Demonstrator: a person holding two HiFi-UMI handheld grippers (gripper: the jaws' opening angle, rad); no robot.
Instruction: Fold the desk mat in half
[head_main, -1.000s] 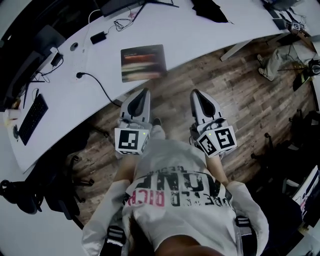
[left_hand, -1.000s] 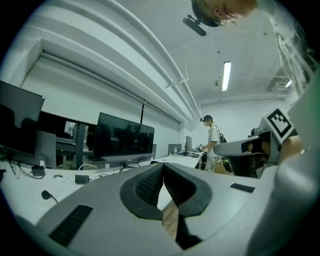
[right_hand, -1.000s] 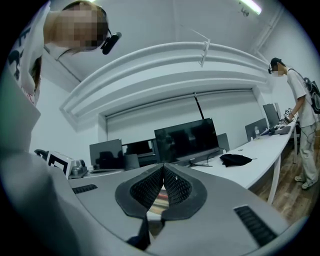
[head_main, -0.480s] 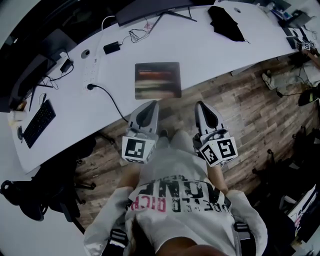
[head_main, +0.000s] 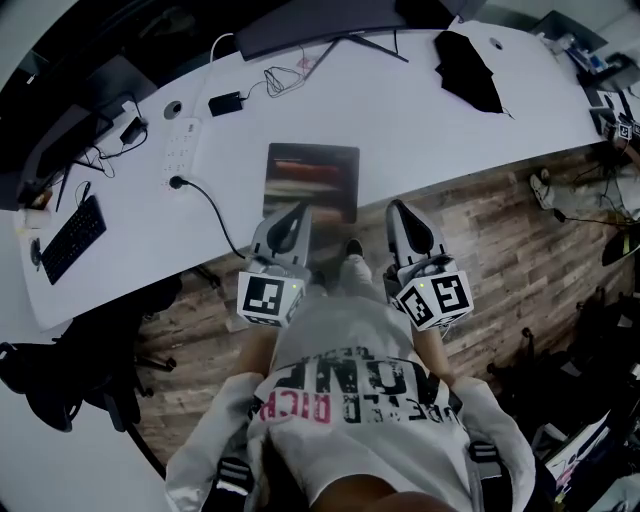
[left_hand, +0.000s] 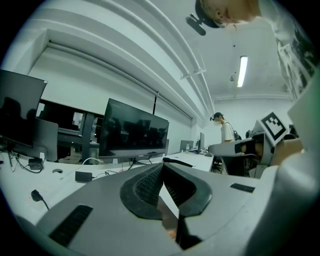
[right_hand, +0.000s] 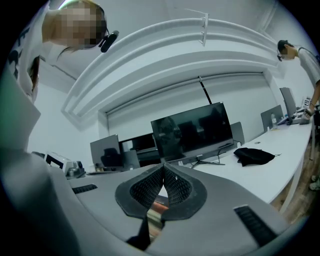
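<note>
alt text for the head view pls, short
A desk mat lies flat and unfolded on a curved white desk, seen from above. The person's left tongs and right tongs, both shut and empty, point toward its near edge. A monitor, keyboard and cables share the desk.

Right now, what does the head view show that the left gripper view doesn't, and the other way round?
Head view only: the whole desk mat flat and unfolded, the keyboard, the wood floor. Left gripper view only: the ceiling light and the back wall. Both: the white desk, the monitor, the shut left tool.
</note>
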